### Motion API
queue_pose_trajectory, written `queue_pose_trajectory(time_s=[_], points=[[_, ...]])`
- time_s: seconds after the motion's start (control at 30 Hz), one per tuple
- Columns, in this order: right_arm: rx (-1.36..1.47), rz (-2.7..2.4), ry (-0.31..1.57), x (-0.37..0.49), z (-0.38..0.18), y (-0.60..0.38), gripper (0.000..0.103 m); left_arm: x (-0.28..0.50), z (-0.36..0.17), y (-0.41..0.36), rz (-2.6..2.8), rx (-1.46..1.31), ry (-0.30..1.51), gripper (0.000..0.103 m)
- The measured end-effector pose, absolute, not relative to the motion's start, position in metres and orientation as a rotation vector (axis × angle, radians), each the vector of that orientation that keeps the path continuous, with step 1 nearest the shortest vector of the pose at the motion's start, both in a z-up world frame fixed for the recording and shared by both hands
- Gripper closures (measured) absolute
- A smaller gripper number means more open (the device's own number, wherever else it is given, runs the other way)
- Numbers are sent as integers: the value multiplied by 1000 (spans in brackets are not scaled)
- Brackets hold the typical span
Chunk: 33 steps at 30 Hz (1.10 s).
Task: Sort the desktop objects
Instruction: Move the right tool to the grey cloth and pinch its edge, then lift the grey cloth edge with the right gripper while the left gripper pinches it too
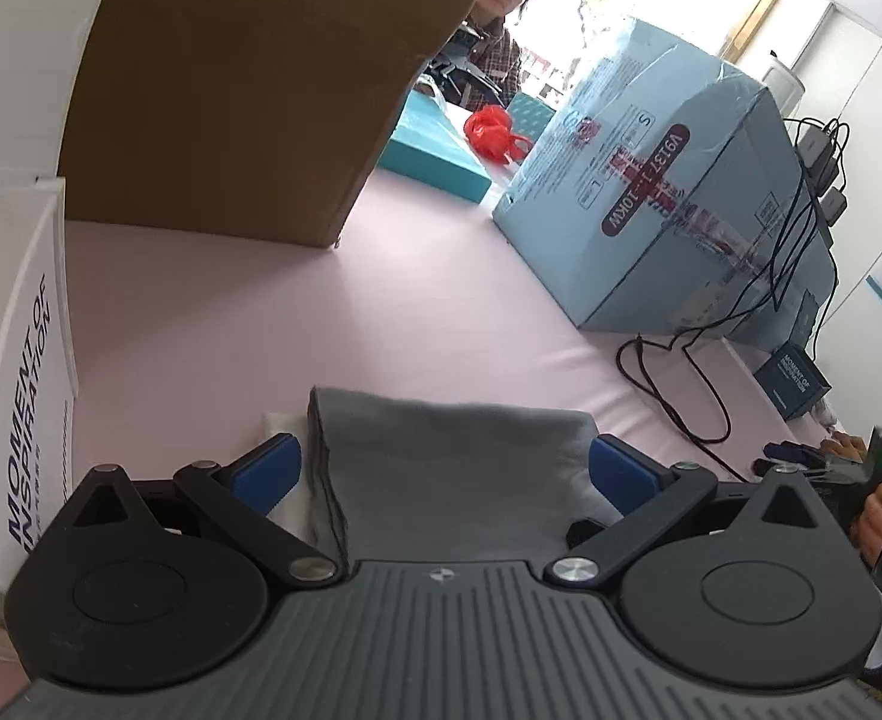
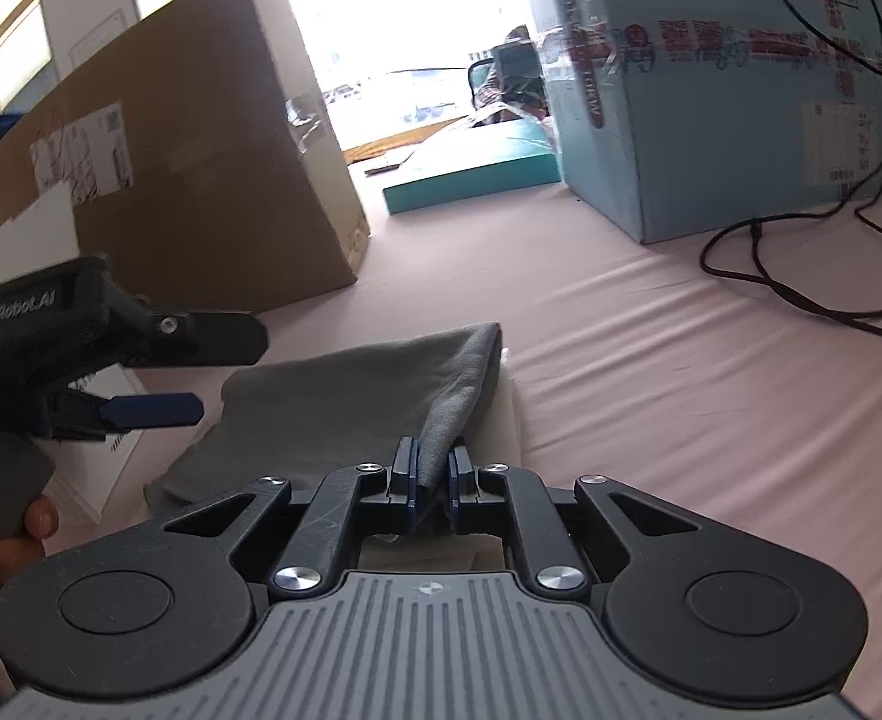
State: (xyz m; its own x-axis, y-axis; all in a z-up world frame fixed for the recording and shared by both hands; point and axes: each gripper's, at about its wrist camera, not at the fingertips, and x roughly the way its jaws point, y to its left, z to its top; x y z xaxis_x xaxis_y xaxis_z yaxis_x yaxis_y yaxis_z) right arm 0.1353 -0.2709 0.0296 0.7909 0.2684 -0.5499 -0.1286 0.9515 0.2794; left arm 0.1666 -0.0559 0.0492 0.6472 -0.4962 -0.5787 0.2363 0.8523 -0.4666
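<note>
Your right gripper (image 2: 432,471) is pinching the grey cloth (image 2: 357,402), just in front of the brown cardboard box (image 2: 201,180). Your left gripper (image 1: 444,468) is spread wide around it.

Left gripper (image 1: 444,471): jaws spread wide, low over the table.
Right gripper (image 2: 432,471): jaws pinched together on grey cloth (image 2: 345,402).
Left hand (image 2: 3,552): wraps the handle.

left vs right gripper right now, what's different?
The left gripper is open, its blue pads either side of the grey cloth; the right gripper is shut on the cloth's edge. The left grips nothing, while the right lifts a fold of cloth off the white sheet under it. Both are black with blue pads, hand-held, over the pink table.
</note>
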Motion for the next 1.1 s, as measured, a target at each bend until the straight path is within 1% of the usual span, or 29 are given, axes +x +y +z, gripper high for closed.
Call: queue_pose_trajectory(time_s=[0.13, 0.2, 0.33, 0.53, 0.67, 0.73, 0.8, 0.83, 0.87, 0.93, 0.97, 1.0, 1.03, 1.1], points=[[208, 217, 629, 136, 29, -268, 94, 169, 45, -56, -443, -365, 783, 1], [225, 220, 633, 136, 29, -271, 94, 169, 44, -56, -458, -368, 791, 5], [233, 224, 638, 137, 29, -271, 93, 169, 41, -60, -457, -324, 802, 7], [225, 228, 640, 137, 29, -270, 92, 167, 38, -67, -440, -256, 788, 8], [196, 237, 636, 137, 28, -265, 87, 161, 34, -79, -415, -175, 763, 8], [165, 236, 628, 136, 28, -261, 87, 157, 33, -88, -408, -102, 749, 13], [154, 235, 623, 135, 28, -259, 87, 152, 32, -94, -409, -59, 735, 27], [157, 235, 623, 136, 27, -260, 87, 150, 33, -95, -414, -56, 730, 31], [163, 236, 623, 136, 27, -260, 86, 150, 33, -94, -422, -65, 733, 38], [185, 245, 621, 136, 27, -262, 81, 151, 33, -92, -413, -74, 735, 46], [195, 249, 620, 136, 27, -262, 79, 151, 32, -90, -404, -77, 734, 52], [202, 251, 620, 137, 26, -263, 79, 152, 32, -88, -394, -86, 733, 57], [209, 251, 619, 137, 26, -263, 79, 153, 32, -85, -383, -107, 737, 60], [246, 252, 622, 138, 26, -267, 79, 155, 31, -78, -370, -155, 747, 68]])
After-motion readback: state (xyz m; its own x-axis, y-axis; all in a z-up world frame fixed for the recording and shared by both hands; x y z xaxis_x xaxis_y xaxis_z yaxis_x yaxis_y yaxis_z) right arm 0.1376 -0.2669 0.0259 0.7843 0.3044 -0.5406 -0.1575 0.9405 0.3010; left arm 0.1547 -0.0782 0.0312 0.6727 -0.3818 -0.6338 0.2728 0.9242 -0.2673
